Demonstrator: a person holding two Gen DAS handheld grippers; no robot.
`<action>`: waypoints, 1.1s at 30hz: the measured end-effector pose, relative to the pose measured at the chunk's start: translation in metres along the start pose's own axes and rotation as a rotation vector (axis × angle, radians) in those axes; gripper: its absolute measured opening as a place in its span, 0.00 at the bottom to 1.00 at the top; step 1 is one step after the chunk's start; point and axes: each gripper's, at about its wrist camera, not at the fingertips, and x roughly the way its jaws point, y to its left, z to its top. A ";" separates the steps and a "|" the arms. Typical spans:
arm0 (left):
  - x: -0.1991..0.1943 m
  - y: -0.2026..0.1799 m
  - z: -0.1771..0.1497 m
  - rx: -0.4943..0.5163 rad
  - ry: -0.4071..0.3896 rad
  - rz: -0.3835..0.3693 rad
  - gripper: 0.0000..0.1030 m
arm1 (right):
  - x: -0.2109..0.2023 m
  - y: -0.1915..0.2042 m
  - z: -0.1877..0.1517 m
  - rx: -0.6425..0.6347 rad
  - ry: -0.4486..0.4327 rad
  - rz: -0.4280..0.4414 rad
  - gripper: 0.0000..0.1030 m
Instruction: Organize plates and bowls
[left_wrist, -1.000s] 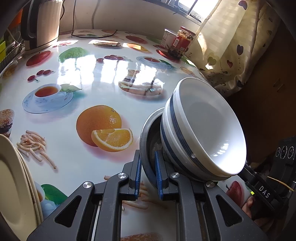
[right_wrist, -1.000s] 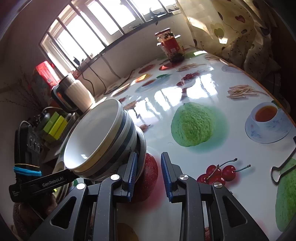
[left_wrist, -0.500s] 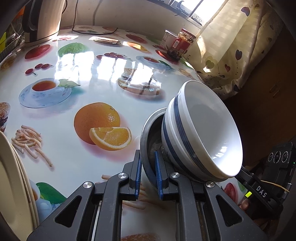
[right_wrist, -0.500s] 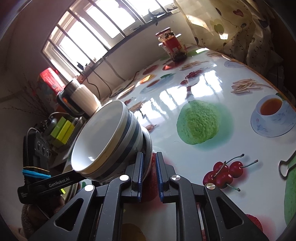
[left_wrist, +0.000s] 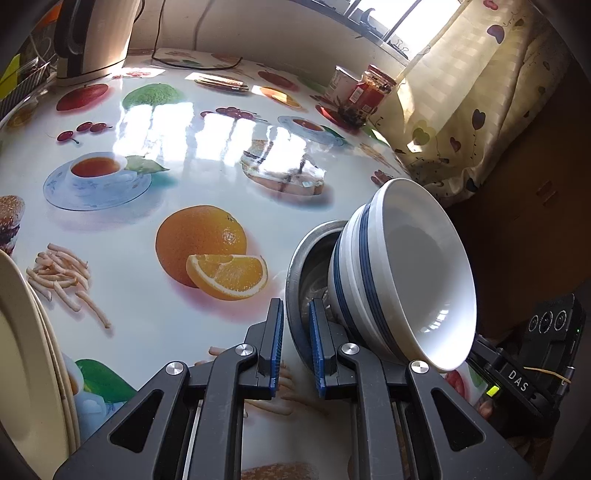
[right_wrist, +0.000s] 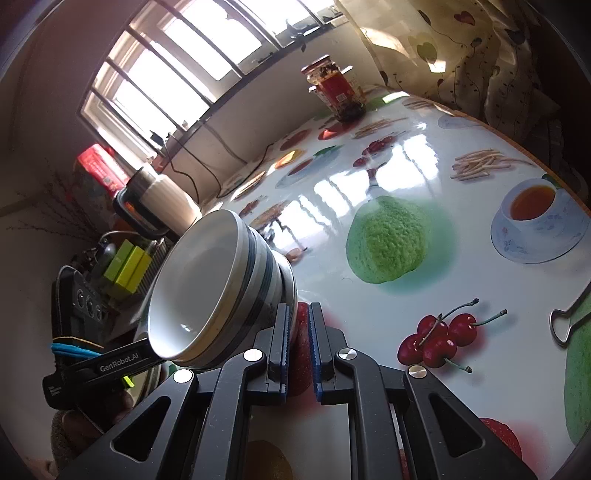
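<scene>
Bowl stack: two white blue-banded bowls nested in a metal bowl, lower right of the left wrist view, tipped hard on edge. Left gripper pads are clamped on the metal bowl's rim. Right gripper, bottom centre of its view, has fingers nearly together on the same rim from the other side; contact looks thin, can't confirm both pads bite. Risks: the white bowls are only nested, not gripped, so with more tilt they could slide out onto the table. Thin slick rim could slip if the hands twist unevenly. Plates stand at the left edge, w/ little clearance.
</scene>
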 end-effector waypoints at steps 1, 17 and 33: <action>-0.001 0.002 0.001 -0.007 -0.006 -0.002 0.14 | 0.000 -0.002 0.000 0.010 0.002 -0.001 0.11; -0.006 0.014 0.011 -0.055 -0.042 -0.019 0.16 | 0.007 -0.009 0.003 0.065 0.055 0.037 0.28; -0.005 0.036 0.008 -0.138 0.017 -0.154 0.16 | 0.010 -0.005 0.004 0.076 0.070 0.091 0.14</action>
